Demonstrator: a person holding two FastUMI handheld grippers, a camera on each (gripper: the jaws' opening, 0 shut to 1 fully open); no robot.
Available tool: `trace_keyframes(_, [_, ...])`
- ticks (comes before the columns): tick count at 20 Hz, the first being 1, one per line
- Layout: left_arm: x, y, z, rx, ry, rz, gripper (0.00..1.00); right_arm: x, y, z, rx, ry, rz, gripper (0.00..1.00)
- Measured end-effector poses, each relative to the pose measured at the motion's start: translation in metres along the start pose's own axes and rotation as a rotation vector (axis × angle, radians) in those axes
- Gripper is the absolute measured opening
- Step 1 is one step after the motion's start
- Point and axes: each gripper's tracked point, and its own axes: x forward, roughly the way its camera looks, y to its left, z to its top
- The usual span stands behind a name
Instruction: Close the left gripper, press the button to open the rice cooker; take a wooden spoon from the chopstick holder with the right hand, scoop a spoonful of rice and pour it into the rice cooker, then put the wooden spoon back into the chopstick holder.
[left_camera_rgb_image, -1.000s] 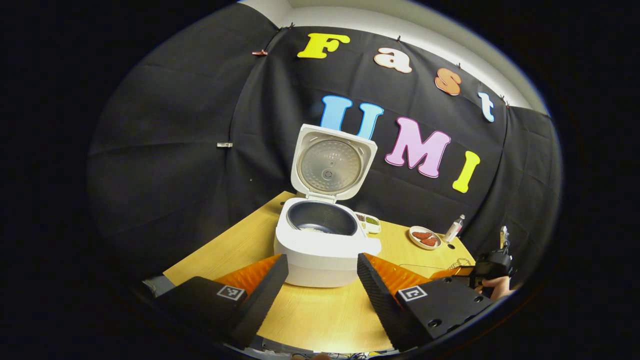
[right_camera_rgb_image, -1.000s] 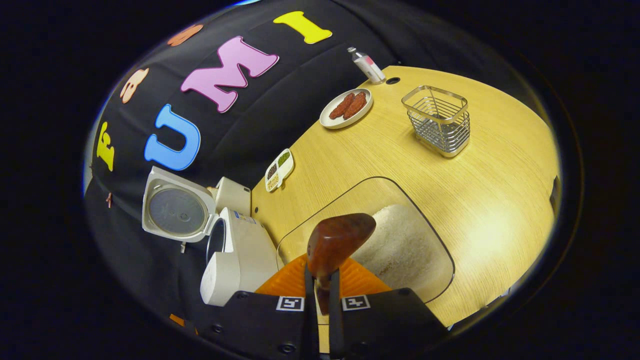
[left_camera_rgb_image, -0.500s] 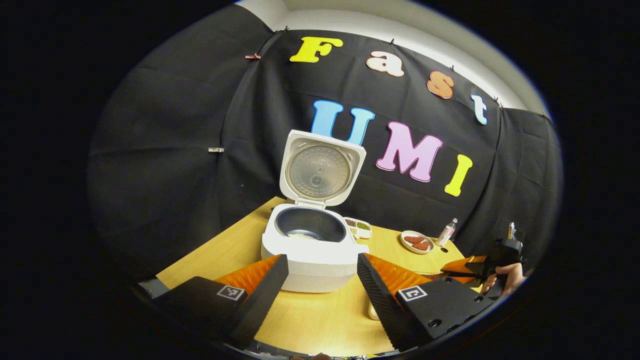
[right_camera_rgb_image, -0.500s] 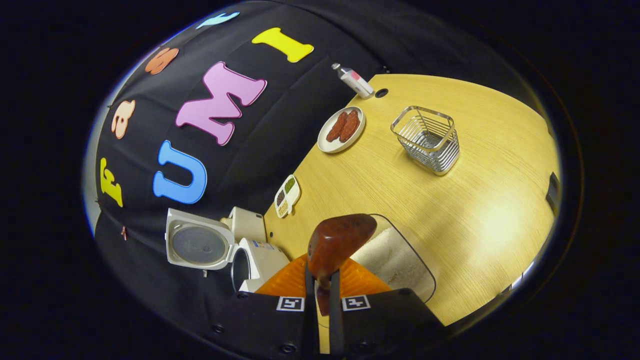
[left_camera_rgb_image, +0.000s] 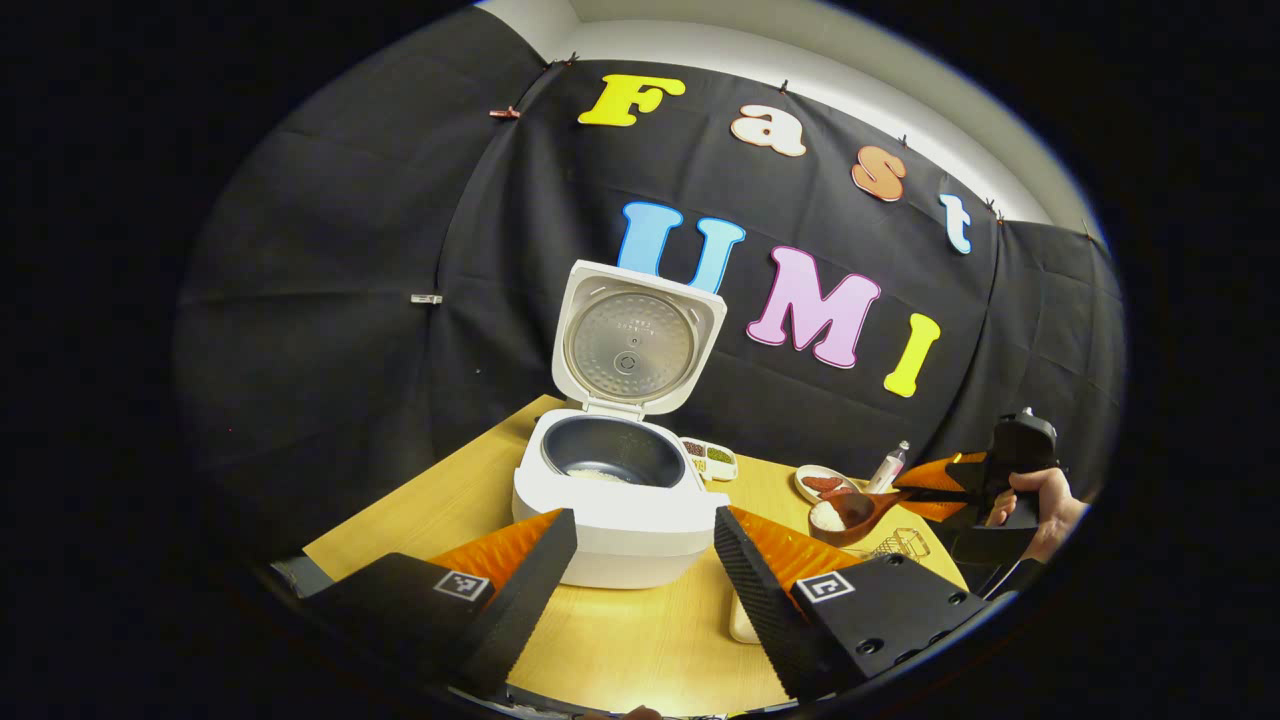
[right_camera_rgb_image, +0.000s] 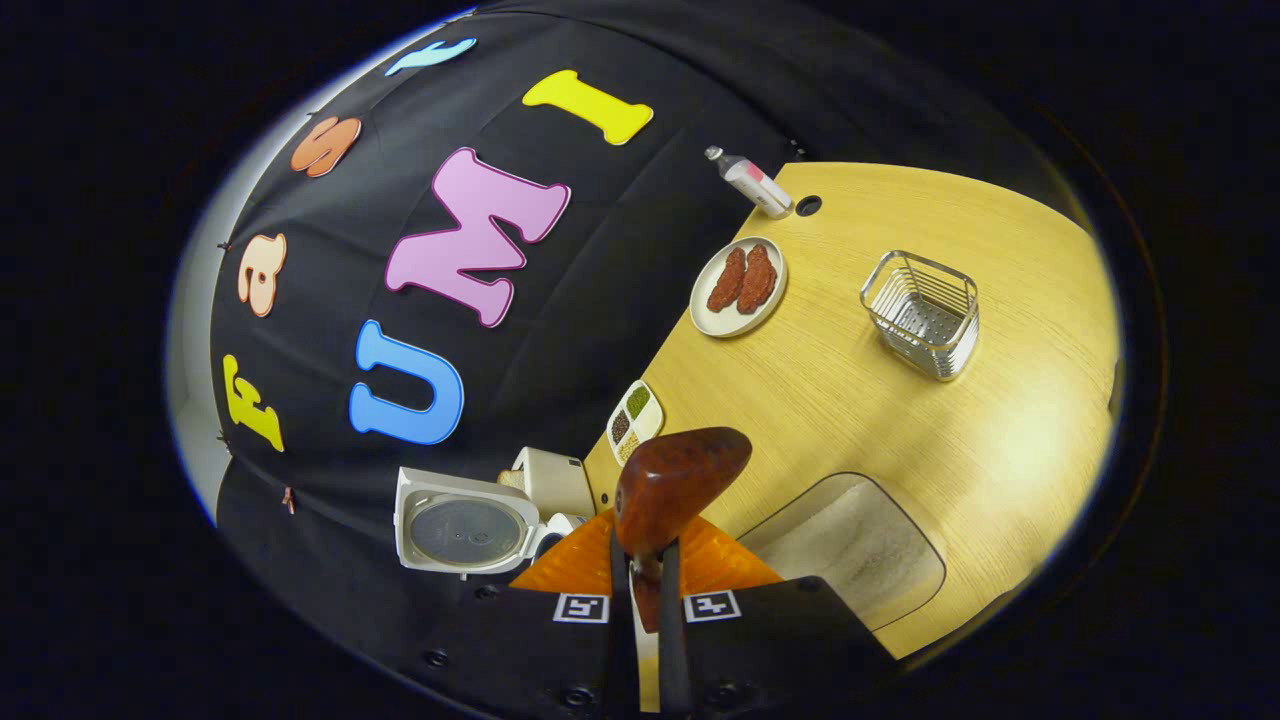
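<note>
In the left gripper view, the left gripper (left_camera_rgb_image: 645, 575) hangs released, its two fingers spread wide apart above the desk (left_camera_rgb_image: 640, 640) with nothing between them. Straight ahead stands the rice cooker (left_camera_rgb_image: 615, 500), its lid (left_camera_rgb_image: 635, 340) raised upright at the back and a little rice lying in the dark inner pot. Just behind the cooker sits a small divided dish (left_camera_rgb_image: 710, 458) of grains. Farther to the right, a hand (left_camera_rgb_image: 1035, 495) holds the right gripper (left_camera_rgb_image: 960, 493) in the air, and the wooden spoon (left_camera_rgb_image: 855, 510) reaches out from it toward the cooker, its bowl heaped with white rice. Behind the spoon are a plate (left_camera_rgb_image: 815, 483) of reddish food and a small bottle (left_camera_rgb_image: 888, 466); the wire chopstick holder (left_camera_rgb_image: 905, 543) stands below the spoon on the desk.

In the right gripper view (tilted, so the desk (right_camera_rgb_image: 900, 400) slopes up to the right), the right gripper (right_camera_rgb_image: 645, 610) is clenched on the wooden spoon (right_camera_rgb_image: 675, 485), both fingers pressed against its handle and the back of its bowl facing the camera. Below and to the right lies a clear container of rice (right_camera_rgb_image: 850, 550). The chopstick holder (right_camera_rgb_image: 925, 313) stands well apart, the plate (right_camera_rgb_image: 740, 280) and bottle (right_camera_rgb_image: 755, 183) beyond it. The rice cooker (right_camera_rgb_image: 490, 525) shows low at the left, lid open.
</note>
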Motion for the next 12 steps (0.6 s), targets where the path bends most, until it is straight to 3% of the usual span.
trace_keyframes(12, [-0.003, 0.029, 0.008, -0.031, -0.024, 0.082, 0.95, 0.054, 0.106, -0.037, -0.013, 0.086, 0.120, 0.12])
